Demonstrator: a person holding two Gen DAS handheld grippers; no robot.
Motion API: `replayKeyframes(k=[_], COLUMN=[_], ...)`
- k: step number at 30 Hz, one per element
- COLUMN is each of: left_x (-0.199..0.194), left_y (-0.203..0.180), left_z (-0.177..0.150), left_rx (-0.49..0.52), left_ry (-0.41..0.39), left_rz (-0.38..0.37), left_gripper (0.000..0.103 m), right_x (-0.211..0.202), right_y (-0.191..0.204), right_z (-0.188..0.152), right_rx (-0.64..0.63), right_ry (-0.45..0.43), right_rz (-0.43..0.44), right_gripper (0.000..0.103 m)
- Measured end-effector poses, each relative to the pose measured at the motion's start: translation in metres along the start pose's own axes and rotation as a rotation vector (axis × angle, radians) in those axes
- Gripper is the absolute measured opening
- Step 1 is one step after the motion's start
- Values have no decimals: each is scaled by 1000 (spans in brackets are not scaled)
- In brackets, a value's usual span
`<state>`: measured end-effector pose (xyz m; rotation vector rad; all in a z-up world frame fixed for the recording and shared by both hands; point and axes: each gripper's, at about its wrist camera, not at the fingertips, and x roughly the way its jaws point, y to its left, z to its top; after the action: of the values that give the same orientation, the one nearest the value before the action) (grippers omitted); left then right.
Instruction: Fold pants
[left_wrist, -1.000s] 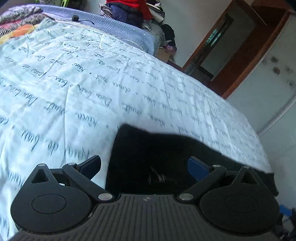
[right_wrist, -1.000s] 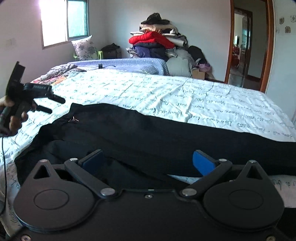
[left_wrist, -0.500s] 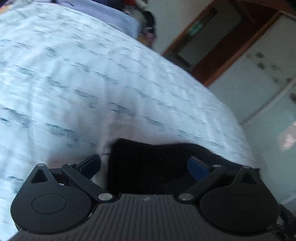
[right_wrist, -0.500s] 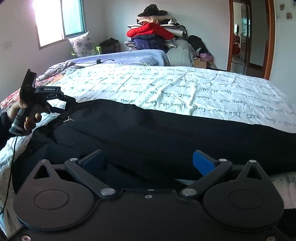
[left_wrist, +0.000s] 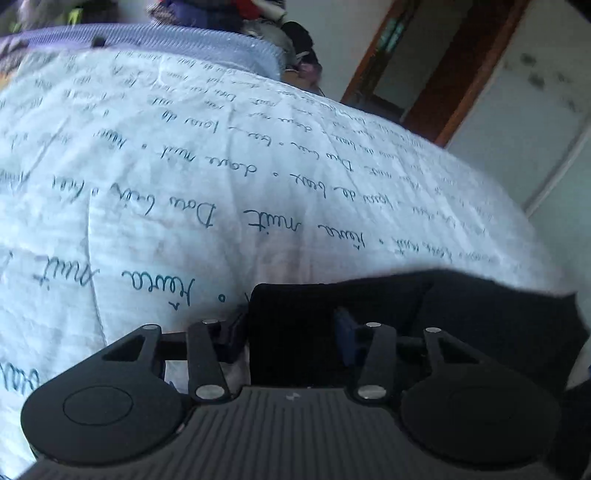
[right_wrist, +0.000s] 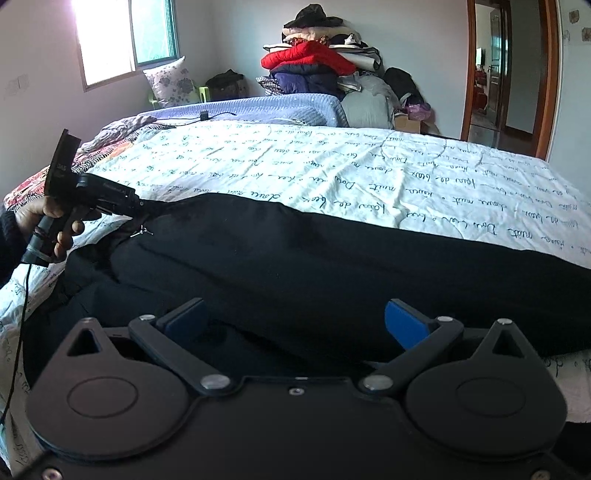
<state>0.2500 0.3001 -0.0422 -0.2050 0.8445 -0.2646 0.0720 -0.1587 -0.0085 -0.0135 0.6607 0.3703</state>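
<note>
Black pants (right_wrist: 314, 266) lie lengthwise across the bed on a white sheet with blue script. In the left wrist view my left gripper (left_wrist: 291, 328) has closed its fingers on the waist corner of the pants (left_wrist: 295, 325); the black cloth fills the gap between them. The same gripper shows in the right wrist view (right_wrist: 122, 203) at the far left, pinching the waistband near the zipper. My right gripper (right_wrist: 295, 321) is open, its blue pads wide apart just above the near edge of the pants, holding nothing.
The bed sheet (right_wrist: 332, 166) stretches behind the pants. A purple blanket (right_wrist: 258, 109) and a pile of clothes (right_wrist: 317, 62) lie at the far end. A window (right_wrist: 122, 33) is at back left, a wooden door frame (right_wrist: 546, 74) at right.
My left gripper moved onto the waist corner and closed from wide open to gripping the cloth. The right gripper stayed open, drifting slightly closer over the pants.
</note>
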Motion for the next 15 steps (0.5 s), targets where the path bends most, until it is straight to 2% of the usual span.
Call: replayKeyframes(k=[2,4,8,10,12,14,15], left_x=[1,-2,-8,-17,-22,-28,-32], left_y=[-7,-11,-23,-28,-29,-30,-31], left_z=[-1,-2,-2,-4,-5,-6,-6], left_rx=[48,66,106,119,116,111,111], left_ry=[-13,-38,-80,-109,-127,-145,-158], left_rz=[28,45,59,53,48,41,34], left_gripper=[45,32,24,22,22,22,20], right_x=[2,2,0,2,13,41,62], right_y=[0,1,-1,-7,-19,-34,-44], right_z=[-1,-1,6,18,37,61,76], right_rx=[3,-4,-29,-84,-169,-210,-219], right_ry=[3,3,-29,-67,-98,-51,10], right_rz=[0,4,47,114,234,337,392], right_gripper=[103,103,103,103,103,103,103])
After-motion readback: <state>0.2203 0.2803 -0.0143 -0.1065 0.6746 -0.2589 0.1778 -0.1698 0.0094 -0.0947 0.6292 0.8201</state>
